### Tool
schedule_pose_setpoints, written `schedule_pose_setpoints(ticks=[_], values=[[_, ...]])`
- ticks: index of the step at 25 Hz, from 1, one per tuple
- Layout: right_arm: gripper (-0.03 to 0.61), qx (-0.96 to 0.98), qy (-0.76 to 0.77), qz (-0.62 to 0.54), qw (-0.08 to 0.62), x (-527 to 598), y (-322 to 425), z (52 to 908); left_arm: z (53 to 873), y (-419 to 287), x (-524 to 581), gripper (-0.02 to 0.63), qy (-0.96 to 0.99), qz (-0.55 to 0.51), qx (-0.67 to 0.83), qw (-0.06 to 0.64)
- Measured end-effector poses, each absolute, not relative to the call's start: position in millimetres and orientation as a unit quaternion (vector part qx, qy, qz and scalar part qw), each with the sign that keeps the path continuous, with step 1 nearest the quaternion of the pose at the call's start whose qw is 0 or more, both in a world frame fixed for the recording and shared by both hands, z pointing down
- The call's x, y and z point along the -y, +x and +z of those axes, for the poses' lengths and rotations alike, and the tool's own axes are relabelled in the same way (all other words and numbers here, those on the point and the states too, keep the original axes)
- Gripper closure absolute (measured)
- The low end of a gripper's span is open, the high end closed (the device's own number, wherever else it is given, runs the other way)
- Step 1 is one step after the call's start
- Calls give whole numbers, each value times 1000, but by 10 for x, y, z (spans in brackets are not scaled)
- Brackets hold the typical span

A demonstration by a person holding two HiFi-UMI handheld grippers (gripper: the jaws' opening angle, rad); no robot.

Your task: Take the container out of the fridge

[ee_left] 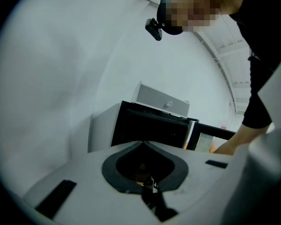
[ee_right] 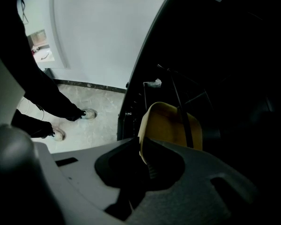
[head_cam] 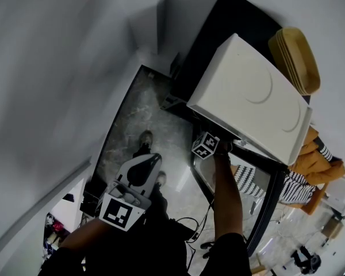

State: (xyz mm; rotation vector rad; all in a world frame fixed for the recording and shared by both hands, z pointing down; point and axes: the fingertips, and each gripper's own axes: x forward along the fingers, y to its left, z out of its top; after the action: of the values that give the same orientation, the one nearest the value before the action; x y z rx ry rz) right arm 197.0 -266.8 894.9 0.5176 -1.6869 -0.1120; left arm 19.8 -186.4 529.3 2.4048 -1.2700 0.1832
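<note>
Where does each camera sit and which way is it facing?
Head view: on the head, steeply down at the fridge; both arms, shoes.
Left gripper view: on the left gripper, shut and empty, facing the fridge's open front; the person's arm.
Right gripper view: on the right gripper, looking into the fridge, shut on the yellow container; legs, shoes.
Shared: head and left views show the fridge.

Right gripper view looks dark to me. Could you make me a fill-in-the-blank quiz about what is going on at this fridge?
1. The right gripper has its jaws shut on the rim of a ____ container.
2. The container is inside the fridge, whose door stands ____.
3. The left gripper, away from the fridge, has its jaws together and holds ____.

Missing words: yellow; open; nothing.
</note>
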Motion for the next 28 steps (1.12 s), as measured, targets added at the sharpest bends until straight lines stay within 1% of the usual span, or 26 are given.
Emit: schedule_pose_setpoints(ticks=[19,28], values=[[561,741,213,-54,635,2163,1928,8881,5140,214,1511,607,865,51,458,199],[563,748,211,-51,628,1866,1793,8820,5064,163,1299,607,866,46,458,193]])
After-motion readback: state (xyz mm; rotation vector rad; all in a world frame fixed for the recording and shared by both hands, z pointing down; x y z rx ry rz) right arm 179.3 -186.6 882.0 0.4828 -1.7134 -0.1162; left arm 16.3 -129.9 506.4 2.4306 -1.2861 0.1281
